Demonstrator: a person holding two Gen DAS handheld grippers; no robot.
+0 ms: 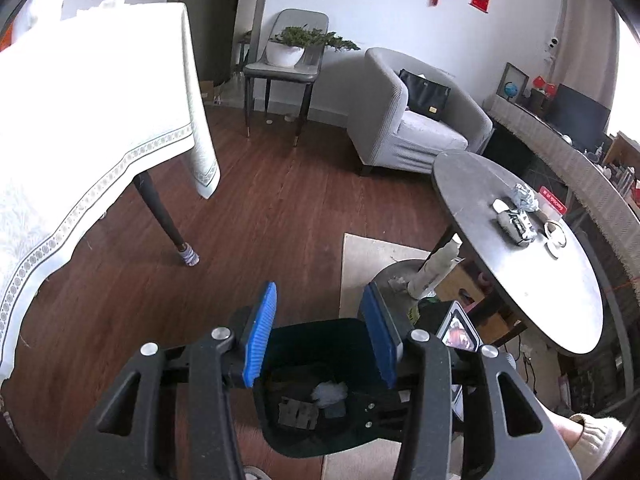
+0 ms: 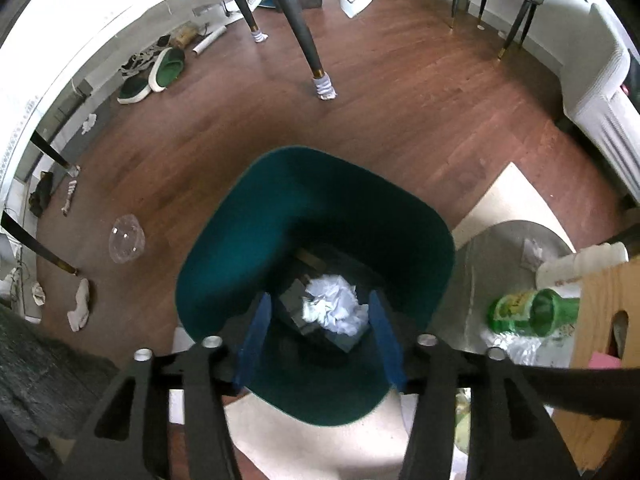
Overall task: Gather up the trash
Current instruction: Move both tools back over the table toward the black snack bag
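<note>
A dark green trash bin [image 1: 316, 340] [image 2: 300, 200] stands on the floor below both grippers. At its bottom a crumpled white paper ball [image 2: 334, 308] [image 1: 330, 394] lies on some dark flat scraps. My right gripper [image 2: 319, 300] points steeply down into the bin's mouth; its blue pads stand apart on either side of the paper without pressing on it. My left gripper [image 1: 320, 296] hangs above the bin's near rim, open, with nothing between its pads. On the round dark table [image 1: 560, 280] to the right lie crumpled wrappers [image 1: 522, 194] and a squashed packet [image 1: 516, 226].
A green bottle [image 2: 532, 312] and a white tube lie on a low grey shelf right of the bin. A clear plastic lid [image 2: 126, 238], socks [image 2: 80, 304] and slippers [image 2: 160, 72] are scattered on the wood floor. A cloth-covered table [image 1: 80, 120] stands left, a grey armchair [image 1: 400, 120] behind.
</note>
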